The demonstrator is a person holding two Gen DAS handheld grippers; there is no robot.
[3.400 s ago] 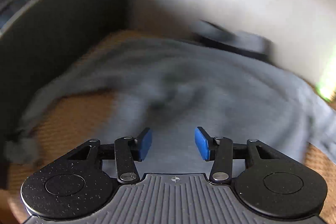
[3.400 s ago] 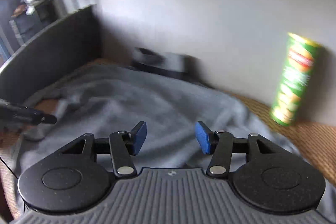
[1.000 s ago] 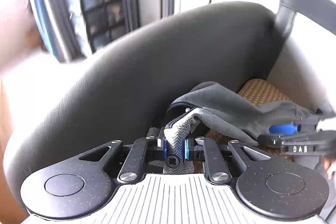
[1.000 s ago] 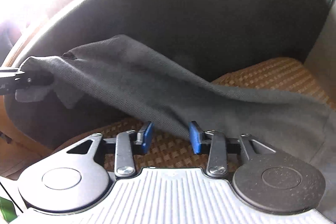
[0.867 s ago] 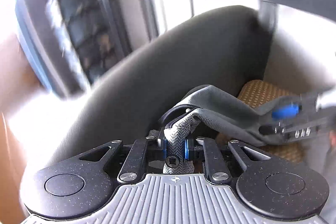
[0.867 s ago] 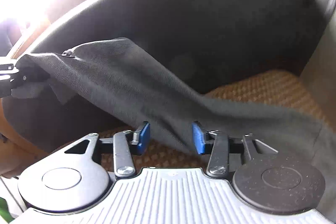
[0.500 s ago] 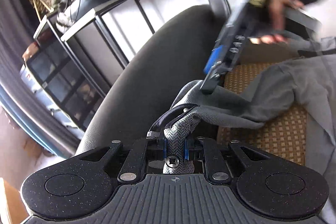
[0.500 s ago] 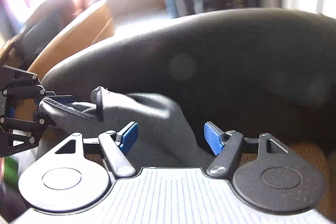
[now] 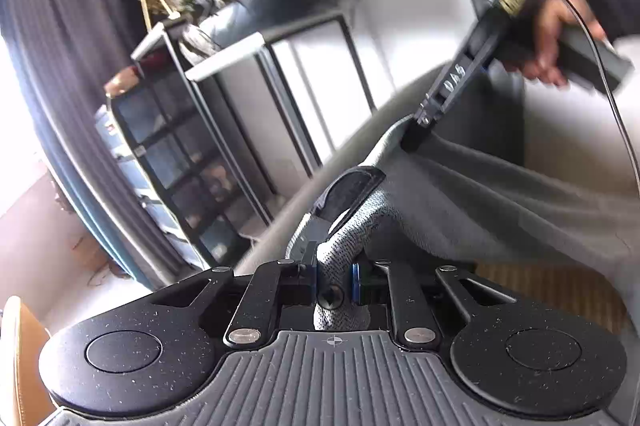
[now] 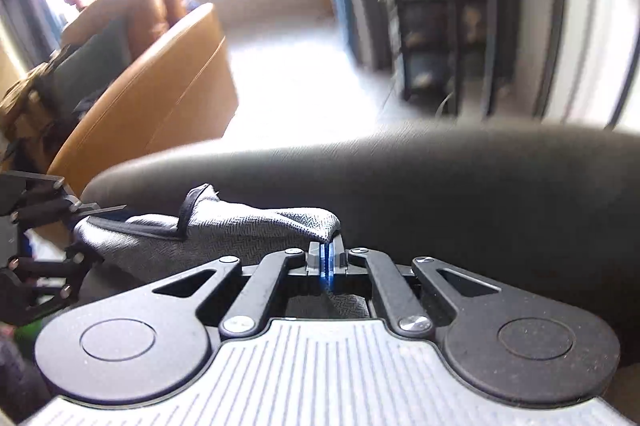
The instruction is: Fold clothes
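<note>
The grey garment [image 9: 500, 210], a herringbone-weave cloth with a dark trimmed edge [image 10: 188, 210], hangs lifted in front of the dark sofa back [image 10: 460, 186], its top edge stretched taut and its body draping down toward the seat.

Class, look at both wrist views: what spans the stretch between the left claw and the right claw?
The grey garment alone. In the right wrist view it stretches from the right claw to the left claw; the left wrist view shows the same.
</note>
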